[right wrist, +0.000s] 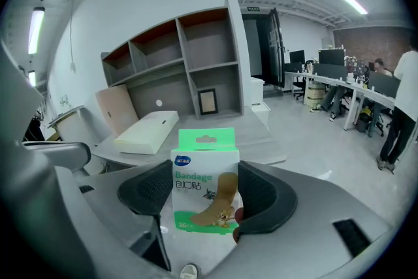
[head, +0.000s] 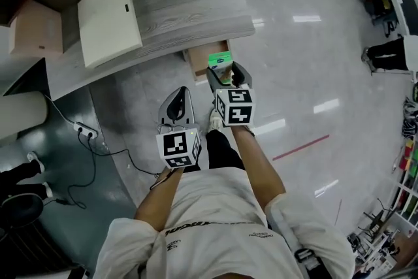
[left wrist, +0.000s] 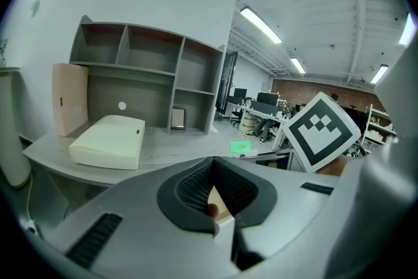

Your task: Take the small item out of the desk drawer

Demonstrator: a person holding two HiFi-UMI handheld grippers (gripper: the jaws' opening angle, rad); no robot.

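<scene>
A small green-and-white bandage box (right wrist: 204, 187) stands upright between the pads of my right gripper (right wrist: 204, 202), which is shut on it. From above, the box (head: 220, 61) hangs in my right gripper (head: 226, 74) just in front of the open brown drawer (head: 198, 59) under the grey desk (head: 189, 16). The left gripper view shows the same box (left wrist: 240, 147) beyond the right gripper's marker cube. My left gripper (head: 177, 103) is lower and to the left, away from the drawer. Its jaws (left wrist: 212, 170) are shut with nothing between them.
A flat white box (head: 109, 21) and a beige box (head: 36, 29) lie on the desk, with a shelf unit (right wrist: 176, 68) behind. A power strip with cables (head: 85, 131) lies on the floor at left. Office desks and a standing person (right wrist: 400, 108) are at right.
</scene>
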